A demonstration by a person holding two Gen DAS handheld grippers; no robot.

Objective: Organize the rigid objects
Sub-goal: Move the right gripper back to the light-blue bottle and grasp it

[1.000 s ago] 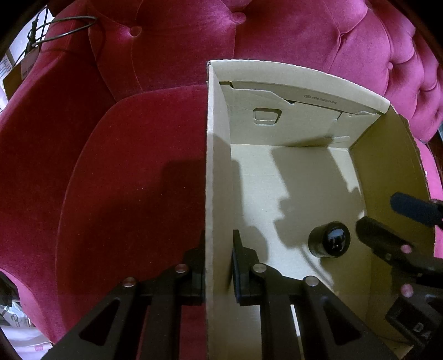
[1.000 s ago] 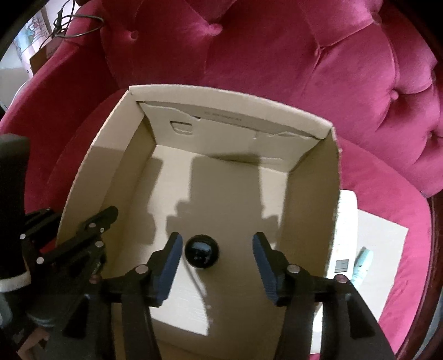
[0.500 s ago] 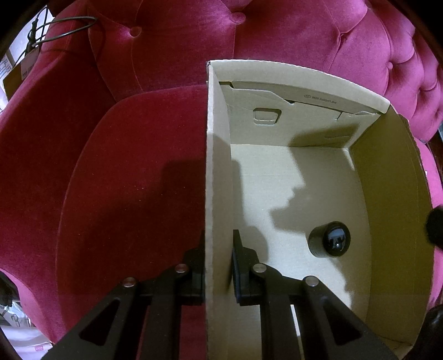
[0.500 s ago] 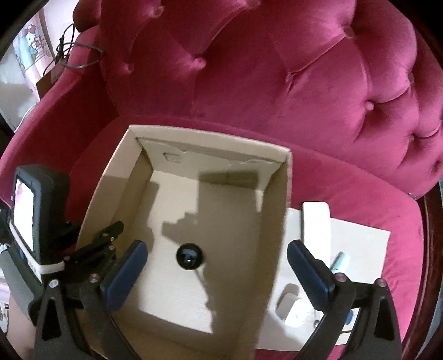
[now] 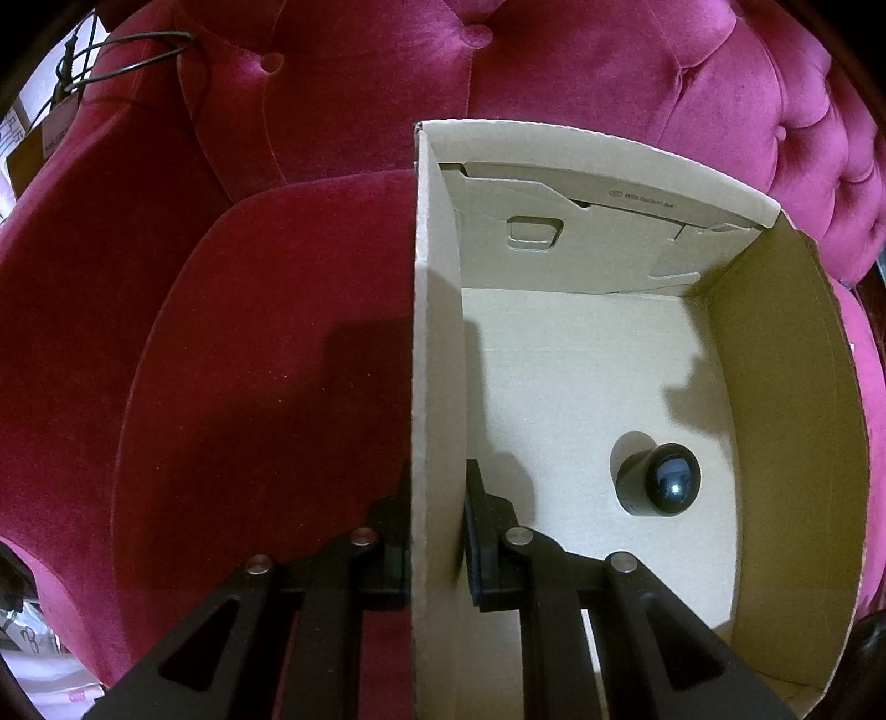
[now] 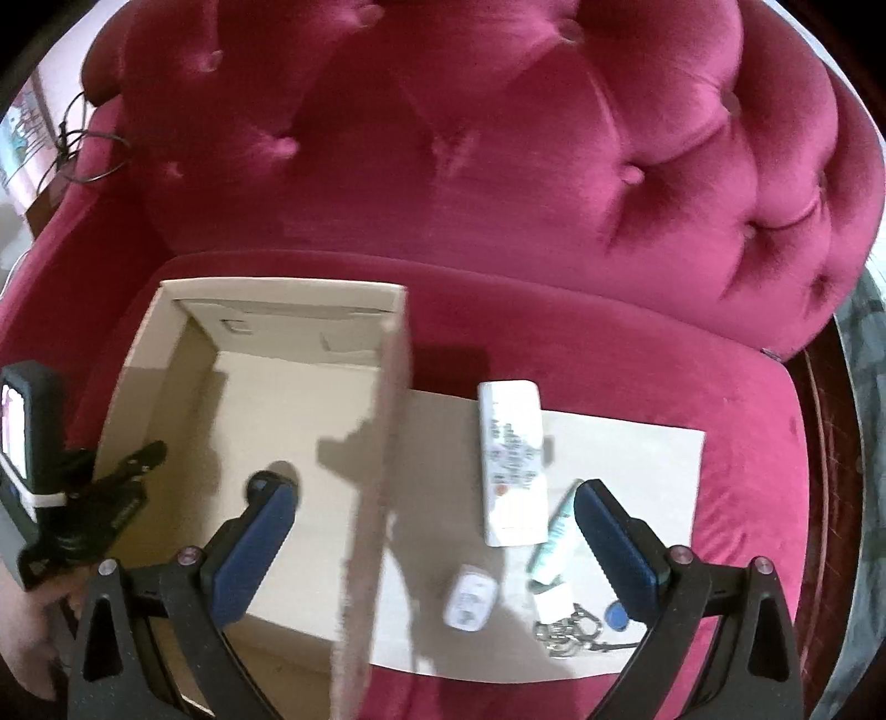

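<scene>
My left gripper (image 5: pixel 440 498) is shut on the left wall of an open cardboard box (image 5: pixel 437 332), one finger inside and one outside. A black round object (image 5: pixel 659 482) lies on the box floor near the right wall, with nothing touching it. My right gripper (image 6: pixel 437 495) hangs wide open and empty above the box's right wall (image 6: pixel 387 443). To the right of the box, a flat cardboard sheet (image 6: pixel 637 498) carries a white remote (image 6: pixel 509 459), a small white fob (image 6: pixel 469 595), a pale green tube (image 6: pixel 554 537) and a key ring with a blue tag (image 6: pixel 616 613).
Everything rests on the seat of a magenta tufted velvet armchair (image 6: pixel 498 194), whose backrest rises behind. The left gripper's body with its lit screen (image 6: pixel 22 432) shows at the left edge of the right wrist view. A wire loop (image 5: pixel 138 50) hangs at the chair's upper left.
The right gripper opened wide around the black object, then rose out of the box and swung right over the sheet. The black object stayed on the box floor. The left gripper kept still.
</scene>
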